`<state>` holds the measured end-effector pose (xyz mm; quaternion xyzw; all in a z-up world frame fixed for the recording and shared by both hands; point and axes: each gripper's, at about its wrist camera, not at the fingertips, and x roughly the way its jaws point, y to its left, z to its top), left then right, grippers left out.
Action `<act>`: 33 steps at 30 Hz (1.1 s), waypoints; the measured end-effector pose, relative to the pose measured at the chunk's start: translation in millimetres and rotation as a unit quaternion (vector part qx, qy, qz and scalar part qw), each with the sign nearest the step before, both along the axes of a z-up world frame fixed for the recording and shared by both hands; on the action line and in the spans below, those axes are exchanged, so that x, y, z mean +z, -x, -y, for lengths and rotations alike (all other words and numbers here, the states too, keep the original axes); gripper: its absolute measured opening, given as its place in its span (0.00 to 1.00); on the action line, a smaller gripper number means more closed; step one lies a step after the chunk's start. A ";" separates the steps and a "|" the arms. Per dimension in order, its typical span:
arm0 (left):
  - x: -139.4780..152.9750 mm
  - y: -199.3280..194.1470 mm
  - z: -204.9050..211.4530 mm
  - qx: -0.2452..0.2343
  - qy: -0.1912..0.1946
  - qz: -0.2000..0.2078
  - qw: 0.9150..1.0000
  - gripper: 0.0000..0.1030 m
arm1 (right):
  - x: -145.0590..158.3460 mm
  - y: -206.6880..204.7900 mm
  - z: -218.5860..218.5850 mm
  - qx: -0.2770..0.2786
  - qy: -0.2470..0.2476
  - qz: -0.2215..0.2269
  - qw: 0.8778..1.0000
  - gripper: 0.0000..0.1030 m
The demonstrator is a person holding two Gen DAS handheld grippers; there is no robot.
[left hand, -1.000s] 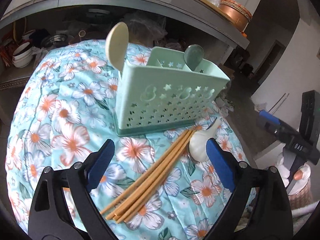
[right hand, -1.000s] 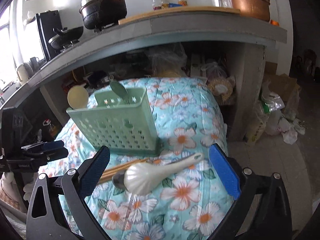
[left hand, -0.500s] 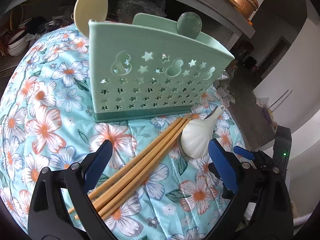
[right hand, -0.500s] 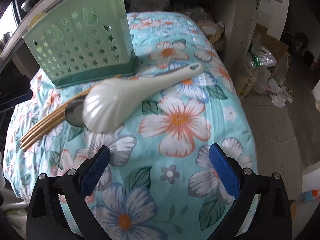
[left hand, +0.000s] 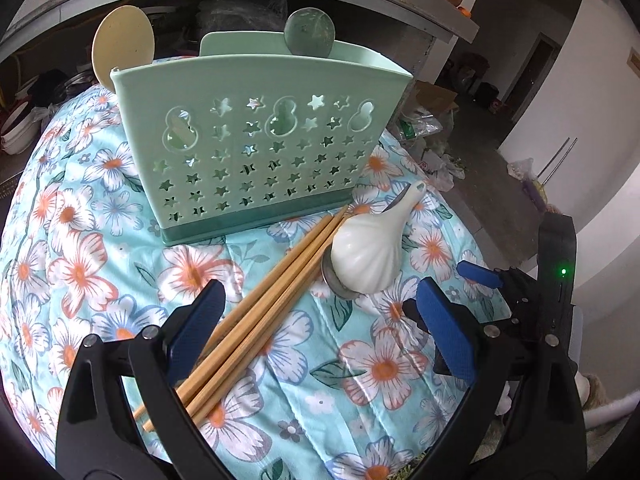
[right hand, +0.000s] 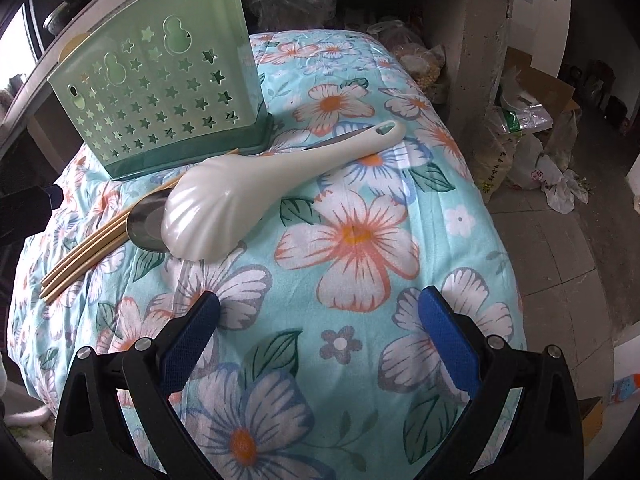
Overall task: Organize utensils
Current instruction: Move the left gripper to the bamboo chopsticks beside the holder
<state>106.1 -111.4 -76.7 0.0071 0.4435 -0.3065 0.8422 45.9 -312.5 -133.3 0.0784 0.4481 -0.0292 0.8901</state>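
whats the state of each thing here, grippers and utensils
left hand-held gripper: open, over the chopsticks
right hand-held gripper: open, empty
chopsticks: loose on the cloth
white spoon: bowl down on a metal spoon
holder: upright
cream spoon: in holder
green spoon: in holder

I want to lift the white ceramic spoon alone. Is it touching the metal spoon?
Touching. In the right wrist view the white ceramic spoon lies with its bowl on top of the metal spoon, overlapping it with no gap; the left wrist view shows the same.
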 end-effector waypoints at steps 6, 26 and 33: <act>-5.6 2.6 -2.1 -0.016 0.008 -0.011 1.000 0.73 | 0.5 1.8 4.5 0.006 -0.014 0.008 1.000 0.94; -61.3 -20.1 -1.1 -0.043 0.105 -0.141 0.983 0.30 | 1.8 1.3 12.3 0.010 -0.045 0.006 0.999 0.94; -68.7 -35.8 1.8 -0.041 0.147 -0.158 0.976 0.30 | 1.4 -0.2 10.2 0.004 -0.036 0.003 0.999 0.94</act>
